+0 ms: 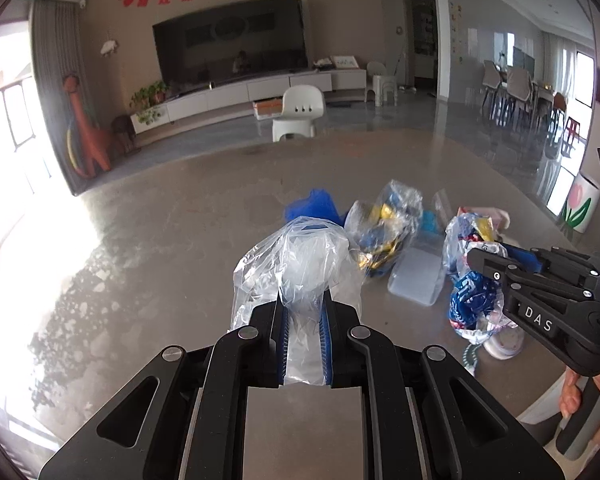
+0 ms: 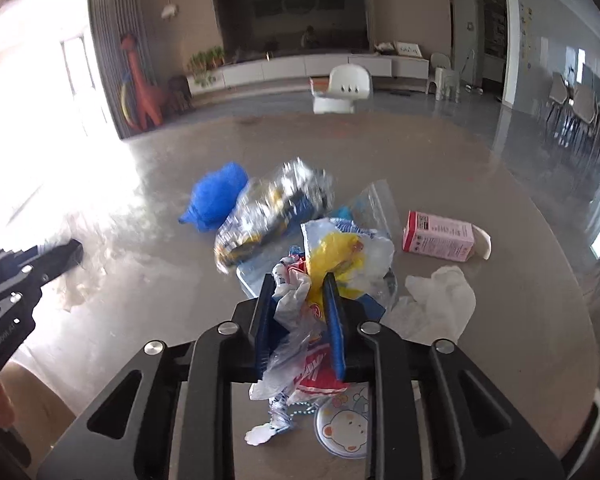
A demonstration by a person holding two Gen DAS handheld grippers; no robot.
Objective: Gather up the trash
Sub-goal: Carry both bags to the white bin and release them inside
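My left hand-held gripper [image 1: 304,312] was nearly closed, pinching the clear plastic bag [image 1: 296,256] by a thin neck of film, the bulk ballooning ahead of the tips. I judged that pinch fragile: slick film could slide out if I swung it. My right hand-held gripper [image 2: 300,300] had clamped down on a crumpled wad of wrappers [image 2: 324,264], red, white and yellow, with loose ends hanging below the jaws over a small bear-print lid [image 2: 346,428] on the counter [image 2: 520,360]. Those tails could snag and drag it off the near edge. Just beyond, a white tissue [image 2: 440,300] and pink carton [image 2: 438,236] lay uncollected; further on, a bag of blue and yellow packets [image 2: 276,208] and a blue bag [image 2: 216,196]. Lifting the wad carelessly might tug its neighbours along.
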